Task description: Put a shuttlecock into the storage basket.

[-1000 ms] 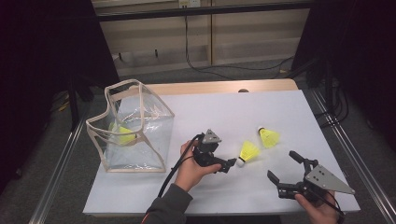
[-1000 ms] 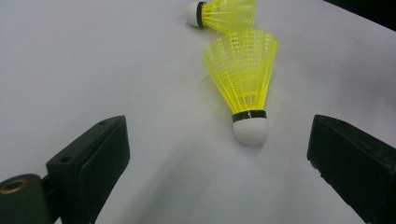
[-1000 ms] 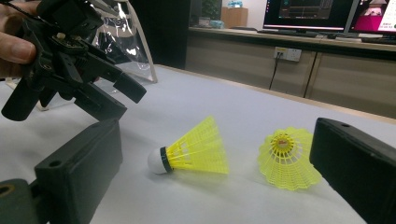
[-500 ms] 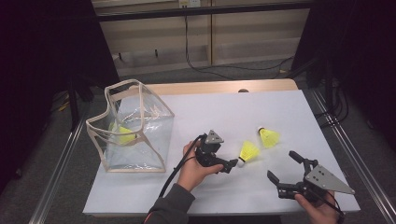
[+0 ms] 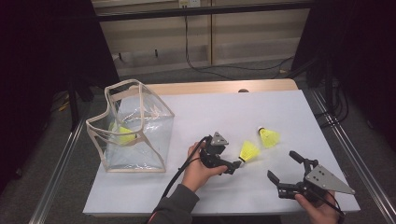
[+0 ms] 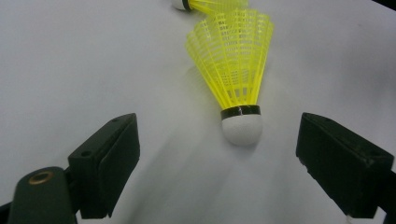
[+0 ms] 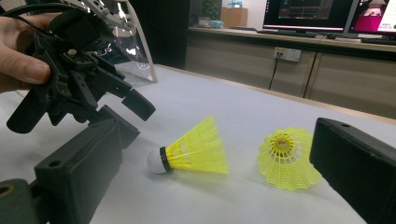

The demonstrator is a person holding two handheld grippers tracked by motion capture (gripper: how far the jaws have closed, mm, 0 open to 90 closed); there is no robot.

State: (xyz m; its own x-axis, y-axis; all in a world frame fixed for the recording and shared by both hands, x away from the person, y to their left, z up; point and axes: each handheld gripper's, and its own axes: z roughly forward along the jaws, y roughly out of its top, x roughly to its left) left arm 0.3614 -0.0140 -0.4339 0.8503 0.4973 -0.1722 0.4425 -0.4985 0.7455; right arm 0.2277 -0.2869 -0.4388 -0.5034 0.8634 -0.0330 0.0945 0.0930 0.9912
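Starting big: the clear bag [image 5: 133,130] stands open-mouthed at the table's [image 5: 210,107] left, one yellow shuttle already inside, so it reads as your drop-off. Your left gripper [image 5: 232,165] lies low and level, aimed at the near shuttle [image 5: 249,151], which lies on its side mid-table with its cork towards you. The jaws have just been closing in but remain released, cork [image 6: 241,129] between them, untouched. Your right gripper [image 5: 284,172] waits spread and empty at the front edge. That shuttle: yellow mesh skirt, black band, white cork. A second shuttle [image 5: 268,136] sits just beyond.
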